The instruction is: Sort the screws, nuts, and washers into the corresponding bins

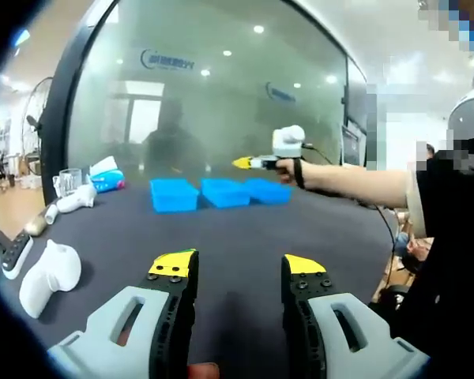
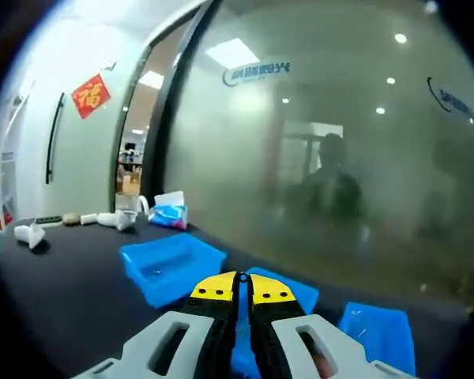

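Left gripper [image 1: 237,268] is seen nearest in the left gripper view, yellow-tipped black jaws spread wide over a dark matte table [image 1: 237,229], nothing between them. To the left, smooth white moulded plastic objects [image 1: 49,272] are laid near the table edge. Farther back, three blue rectangular plastic bins [image 1: 220,193] are lined up side by side before a frosted glass wall [image 1: 221,103]. At right, the right gripper [image 1: 245,163] is held out by a bare arm [image 1: 355,183], just above the rightmost bin.

In the right gripper view, the right gripper [image 2: 243,294] is shown with jaws pressed together; anything pinched cannot be told. The middle bin is sat under the tips. Screws, nuts, washers are too small to be made out.
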